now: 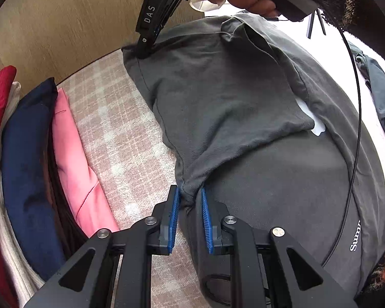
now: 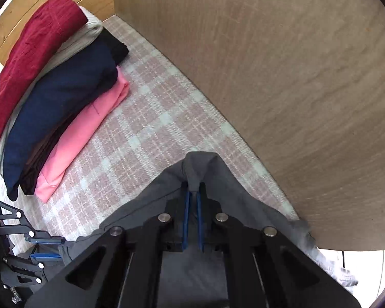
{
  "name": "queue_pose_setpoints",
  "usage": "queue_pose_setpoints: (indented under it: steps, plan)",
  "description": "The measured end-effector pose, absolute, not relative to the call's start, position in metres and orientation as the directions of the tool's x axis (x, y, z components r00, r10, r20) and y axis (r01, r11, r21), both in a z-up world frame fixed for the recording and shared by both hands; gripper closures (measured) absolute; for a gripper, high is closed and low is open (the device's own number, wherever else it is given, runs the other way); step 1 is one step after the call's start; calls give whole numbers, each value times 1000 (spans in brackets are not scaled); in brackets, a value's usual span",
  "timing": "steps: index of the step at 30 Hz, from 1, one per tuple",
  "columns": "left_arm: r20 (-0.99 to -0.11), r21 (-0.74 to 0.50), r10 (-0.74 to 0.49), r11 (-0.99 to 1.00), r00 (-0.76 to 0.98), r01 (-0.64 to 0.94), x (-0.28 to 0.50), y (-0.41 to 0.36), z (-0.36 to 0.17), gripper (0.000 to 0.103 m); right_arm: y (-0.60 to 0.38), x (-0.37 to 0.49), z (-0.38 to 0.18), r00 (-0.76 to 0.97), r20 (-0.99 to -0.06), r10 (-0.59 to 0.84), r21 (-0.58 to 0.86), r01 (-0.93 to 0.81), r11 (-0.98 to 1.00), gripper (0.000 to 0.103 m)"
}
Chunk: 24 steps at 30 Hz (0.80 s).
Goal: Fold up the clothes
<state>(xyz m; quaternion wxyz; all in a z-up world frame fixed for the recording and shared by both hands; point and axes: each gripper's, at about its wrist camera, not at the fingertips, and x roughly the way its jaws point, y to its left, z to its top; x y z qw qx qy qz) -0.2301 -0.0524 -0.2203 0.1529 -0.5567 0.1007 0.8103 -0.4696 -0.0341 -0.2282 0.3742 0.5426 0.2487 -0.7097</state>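
Left wrist view: my left tongs (image 1: 190, 202) pinch a corner of the grey shirt (image 1: 243, 107), spread on the plaid bed (image 1: 120, 138) beside the folded stack (image 1: 51, 141).

Right wrist view: my right tongs (image 2: 193, 195), closed on its other corner near the wooden panel (image 2: 282, 89), should travel level with the left, keeping the hem taut.

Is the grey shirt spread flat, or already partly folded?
Partly folded: one side of the grey shirt is doubled over the body, its sleeve lying on top, with each corner of the folded edge pinched in a gripper.

Bare checked cover (image 2: 131, 138) between folded stack (image 2: 51, 97) and wooden panel (image 2: 282, 89), passable strip
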Motion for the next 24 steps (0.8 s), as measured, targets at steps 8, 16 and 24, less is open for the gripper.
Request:
queue_pose_setpoints:
  steps: [8, 16, 24]
  plan:
    - [-918, -17, 127, -959, -377, -282, -194, -70, -191, 87, -53, -459, -225, -264, -944, -197, -114, 823, -556, 87]
    - [-919, -39, 116, -978, -376, -207, -165, -90, -186, 87, -29, -376, -179, -29, -918, -396, 173, 868, -465, 76]
    - [-906, -95, 166, -976, -390, -195, -152, -85, -189, 87, -39, -292, -216, 52, -968, -245, 128, 944, -306, 76]
